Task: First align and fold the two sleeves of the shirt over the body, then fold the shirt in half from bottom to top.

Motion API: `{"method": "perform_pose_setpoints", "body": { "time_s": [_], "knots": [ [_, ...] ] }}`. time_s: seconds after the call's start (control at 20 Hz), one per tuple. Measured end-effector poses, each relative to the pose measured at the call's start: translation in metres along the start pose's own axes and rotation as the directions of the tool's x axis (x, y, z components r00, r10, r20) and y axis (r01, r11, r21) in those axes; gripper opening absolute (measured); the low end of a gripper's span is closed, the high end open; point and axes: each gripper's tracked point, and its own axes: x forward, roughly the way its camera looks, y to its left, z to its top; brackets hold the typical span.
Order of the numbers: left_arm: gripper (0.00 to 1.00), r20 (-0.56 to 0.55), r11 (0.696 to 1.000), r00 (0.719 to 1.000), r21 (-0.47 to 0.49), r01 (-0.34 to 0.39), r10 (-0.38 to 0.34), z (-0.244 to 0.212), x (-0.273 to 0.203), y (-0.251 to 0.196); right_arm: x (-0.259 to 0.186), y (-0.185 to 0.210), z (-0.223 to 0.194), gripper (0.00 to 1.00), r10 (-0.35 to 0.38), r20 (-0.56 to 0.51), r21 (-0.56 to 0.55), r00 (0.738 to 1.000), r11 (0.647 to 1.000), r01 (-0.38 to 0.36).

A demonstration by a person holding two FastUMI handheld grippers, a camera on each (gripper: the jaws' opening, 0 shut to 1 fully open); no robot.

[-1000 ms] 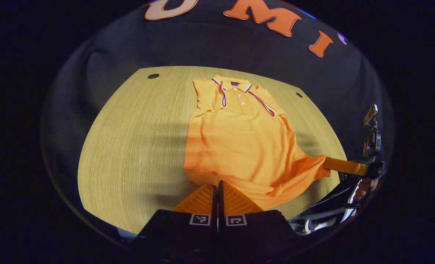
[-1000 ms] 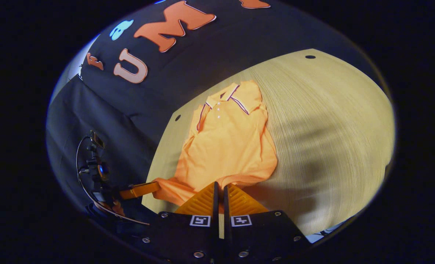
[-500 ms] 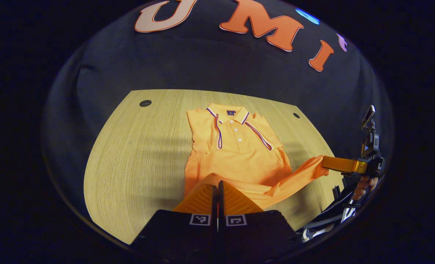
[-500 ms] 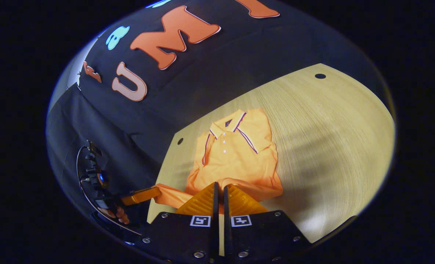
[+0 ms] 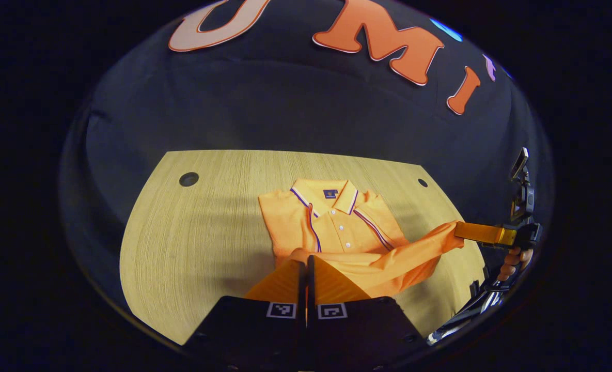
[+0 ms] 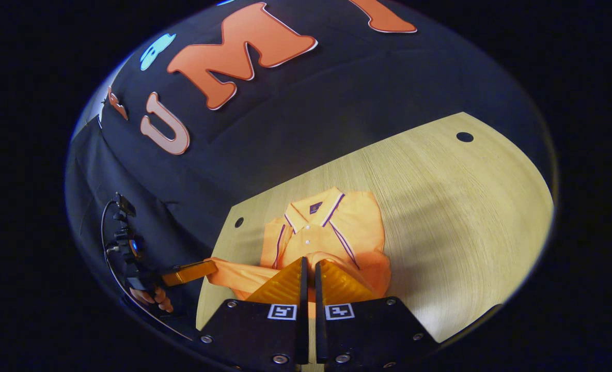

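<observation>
Compared with a second before, the bottom hem of the orange polo shirt (image 5: 336, 227) had been lifted off the worktop (image 5: 202, 237) and carried toward the collar (image 5: 326, 194). Earlier the whole body lay flat and the hem sat near the worktop's near edge; at this moment the raised hem hung as a band across the shirt's lower chest, just below the button placket, so that far less of the body showed. The collar end remained flat on the worktop, with both sleeves already folded in over the body.

The left hand-held gripper (image 5: 306, 266) had its fingers pressed together on the hem at the shirt's left bottom corner, the cloth bunching up right at the fingertips. In the right gripper view, the right hand-held gripper (image 6: 309, 268) was likewise pinched tight on the hem at the other corner, with fabric draped over its tips.

Each tool also appeared in the other's view. From the left gripper view the right hand-held gripper (image 5: 460, 231) pulled the hem taut away from the collar's right side, held by a hand (image 5: 512, 258). From the right gripper view the left hand-held gripper (image 6: 208, 267) gripped the stretched corner, a hand (image 6: 151, 298) behind it.
</observation>
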Motion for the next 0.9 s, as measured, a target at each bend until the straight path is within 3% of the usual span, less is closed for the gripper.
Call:
{"method": "perform_pose_setpoints", "body": {
  "time_s": [0.4, 0.5, 0.65, 0.9],
  "knots": [
    [0.01, -0.002, 0.999, 0.999, 0.024, 0.043, -0.043, 0.058, 0.093, 0.031, 0.072, -0.031, 0.044, 0.06, -0.11, -0.029, -0.045, 0.994, 0.993, 0.108],
    [0.01, -0.015, 0.998, 0.999, 0.044, 0.038, -0.037, 0.064, 0.118, 0.043, 0.098, -0.051, 0.059, 0.06, -0.19, -0.01, -0.062, 0.982, 0.98, 0.189],
    [0.01, -0.068, 0.999, 0.997, 0.011, 0.037, -0.036, 0.058, 0.148, 0.057, 0.129, -0.073, 0.057, 0.06, -0.262, -0.045, -0.026, 0.964, 0.965, 0.261],
    [0.01, -0.05, 0.997, 0.999, -0.072, 0.004, -0.008, 0.074, 0.178, 0.085, 0.158, -0.105, 0.075, 0.07, -0.333, -0.052, 0.012, 0.941, 0.942, 0.334]
  ]
}}
